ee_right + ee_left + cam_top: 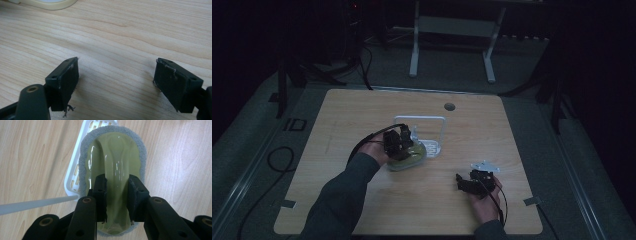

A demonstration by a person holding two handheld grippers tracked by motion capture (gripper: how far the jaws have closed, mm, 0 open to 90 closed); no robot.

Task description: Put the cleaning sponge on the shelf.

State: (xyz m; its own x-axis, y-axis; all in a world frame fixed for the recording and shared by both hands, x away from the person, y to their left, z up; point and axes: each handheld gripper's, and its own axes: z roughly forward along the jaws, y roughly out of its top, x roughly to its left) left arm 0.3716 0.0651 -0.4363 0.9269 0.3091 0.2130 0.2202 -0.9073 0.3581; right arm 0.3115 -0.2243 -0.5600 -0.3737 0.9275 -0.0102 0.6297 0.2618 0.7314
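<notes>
An olive-green scrubber (112, 152) with a grey scouring pad around its rim lies partly over a white slotted tray (75, 167). My left gripper (117, 182) is shut on the raised ridge along the scrubber's top, one jaw on each side. In the high view the left gripper (399, 142) sits over the scrubber (409, 161) near the table's middle, beside the tray (433, 148). My right gripper (467, 182) is low over the wood at the front right, open. The right gripper (116, 72) has bare tabletop between its wide-apart jaws.
A white wire frame (419, 119) stands up from the tray's far side. A cable hole (449, 106) is near the table's far edge. A pale rounded edge (50, 3) shows at the top left of the right gripper view. White desk legs (414, 55) stand beyond the table.
</notes>
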